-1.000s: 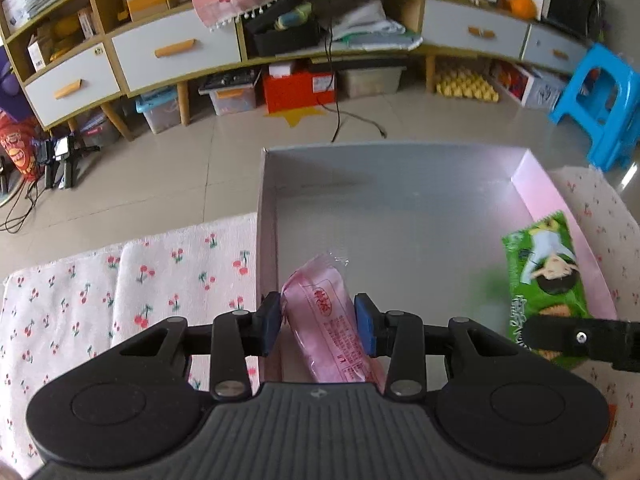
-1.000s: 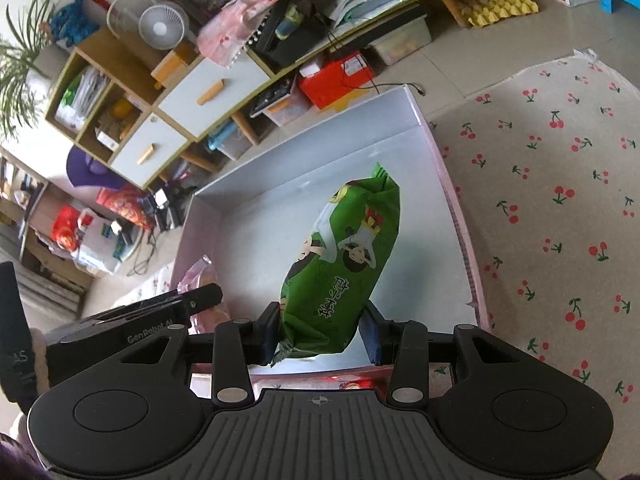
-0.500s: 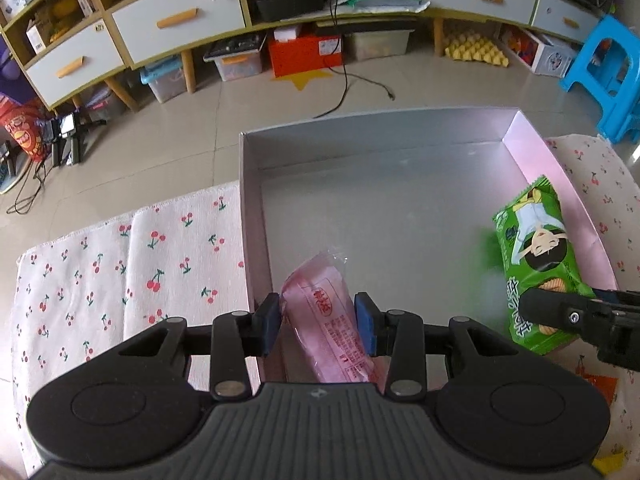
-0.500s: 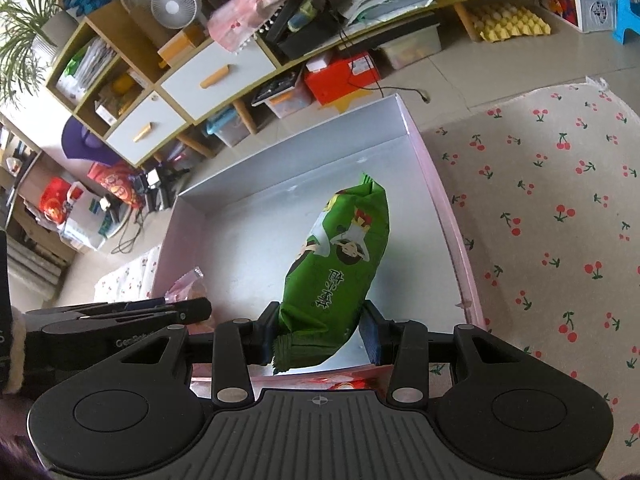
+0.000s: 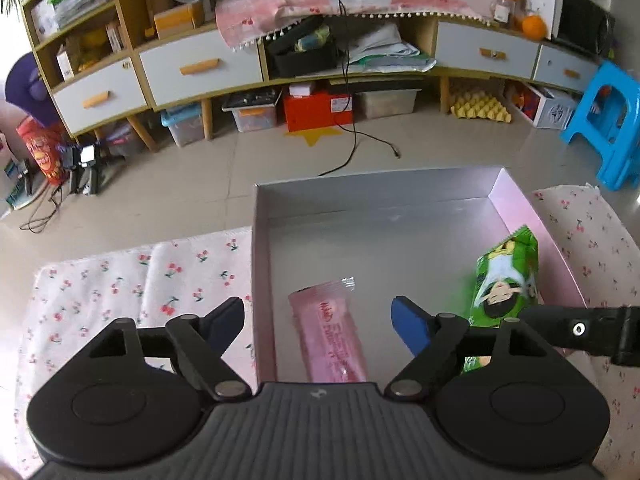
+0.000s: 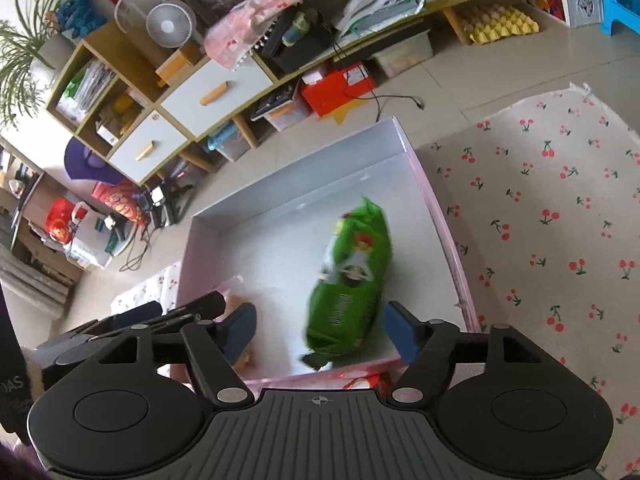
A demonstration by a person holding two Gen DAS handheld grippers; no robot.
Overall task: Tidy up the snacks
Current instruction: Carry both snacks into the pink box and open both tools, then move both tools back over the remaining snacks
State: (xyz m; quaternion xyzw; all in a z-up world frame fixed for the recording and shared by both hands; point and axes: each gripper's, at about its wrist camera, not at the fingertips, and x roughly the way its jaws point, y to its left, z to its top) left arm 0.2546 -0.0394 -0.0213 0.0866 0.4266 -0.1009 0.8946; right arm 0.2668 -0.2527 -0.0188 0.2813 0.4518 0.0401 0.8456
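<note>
A pink snack packet [image 5: 330,332] lies in the near left part of the shallow box [image 5: 376,196]. My left gripper [image 5: 318,318] is open above it, jaws wide on either side. A green snack bag [image 6: 352,280] sits blurred in the right part of the box [image 6: 424,184], between the wide jaws of my open right gripper [image 6: 320,330]. The green bag also shows in the left wrist view [image 5: 502,286], beside the right gripper's arm [image 5: 580,330]. The pink packet is mostly hidden in the right wrist view.
The box sits on a cherry-print cloth [image 5: 120,280] that also runs to its right [image 6: 540,220]. Beyond is floor, a low cabinet with drawers [image 5: 200,68], storage bins, and a blue stool [image 5: 608,120]. A red-printed item [image 6: 368,382] peeks out at the box's near edge.
Both grippers have opened. The pink packet and the green bag have left the jaws and now lie in the box. Both grippers have drawn back a little.
</note>
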